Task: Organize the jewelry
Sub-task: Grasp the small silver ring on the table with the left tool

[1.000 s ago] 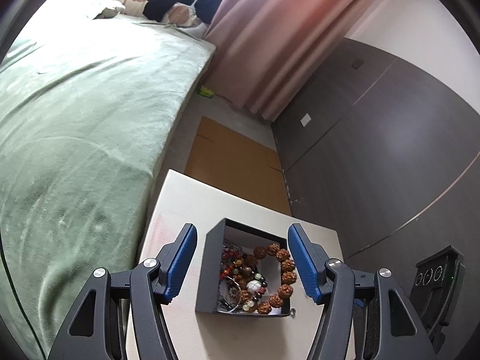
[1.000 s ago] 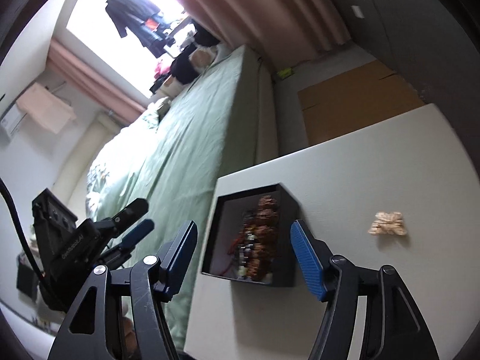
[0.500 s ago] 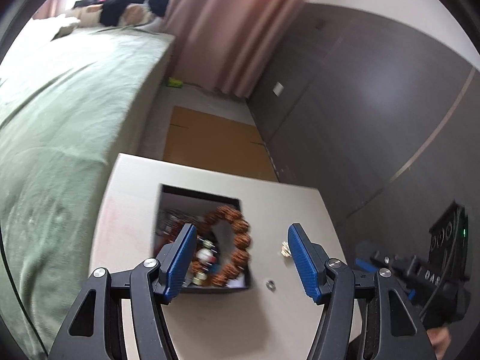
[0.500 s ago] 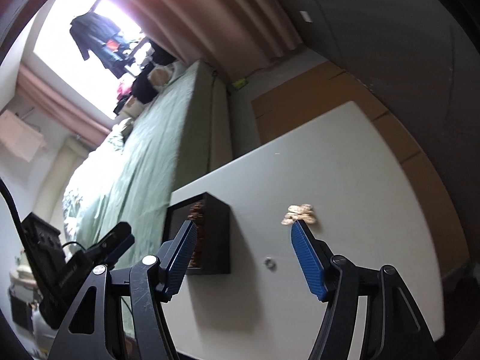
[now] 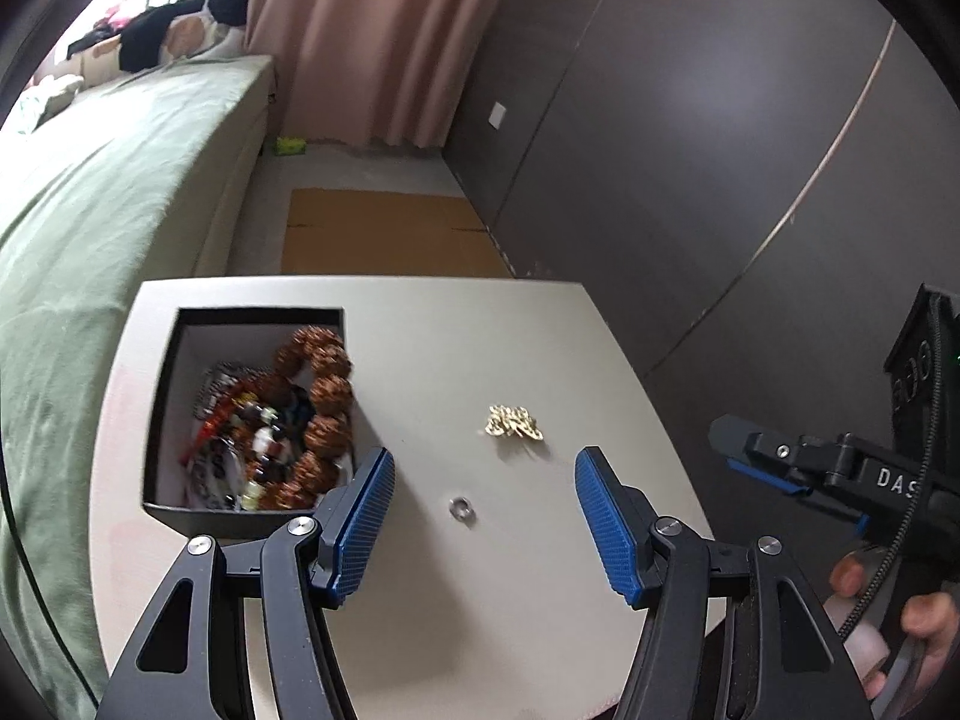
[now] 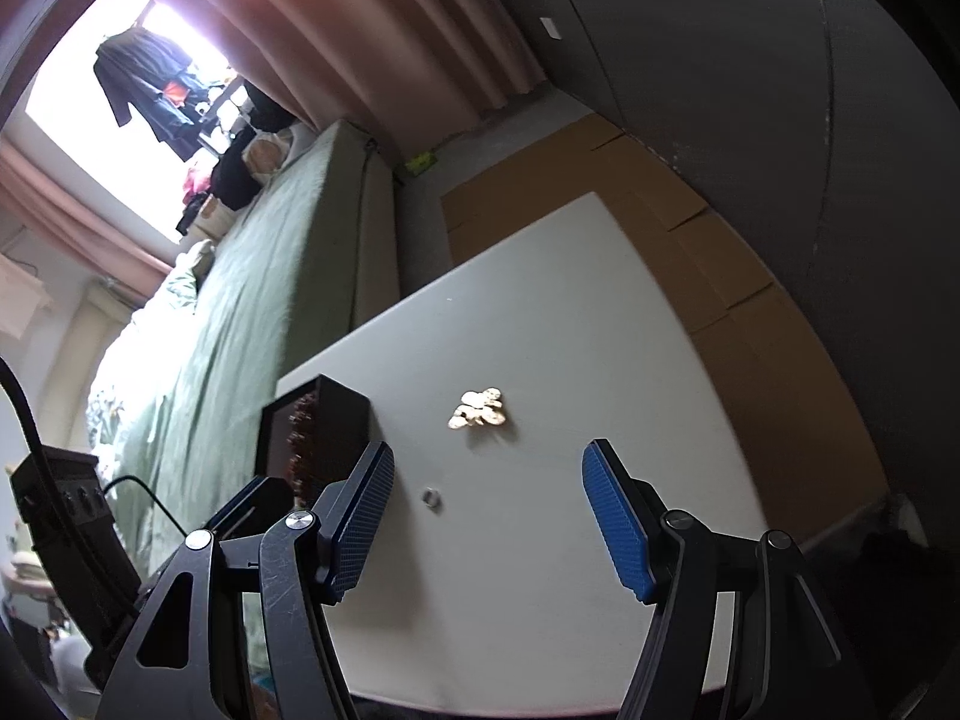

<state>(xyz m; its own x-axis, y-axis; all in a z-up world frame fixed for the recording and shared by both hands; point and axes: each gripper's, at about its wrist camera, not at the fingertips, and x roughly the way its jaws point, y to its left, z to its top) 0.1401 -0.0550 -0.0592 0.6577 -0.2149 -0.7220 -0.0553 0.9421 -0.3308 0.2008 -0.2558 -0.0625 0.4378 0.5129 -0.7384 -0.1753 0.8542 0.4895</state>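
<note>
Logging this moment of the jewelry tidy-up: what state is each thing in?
Black box: open, no lid, holding bead bracelets.
Gold piece: loose on the table, outside the box.
Small ring: loose on the table.
Left tongs: open, empty.
Right tongs: open, empty.

Green bed (image 5: 102,192), pink curtains (image 5: 366,42)

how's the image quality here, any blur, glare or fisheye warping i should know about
Left wrist view: the black box and its beads are motion-smeared, the gold ornament slightly soft, the wall panels bent by the fisheye. Right wrist view: the window is blown out white, the table edges bow, and the small ring is blurred.
</note>
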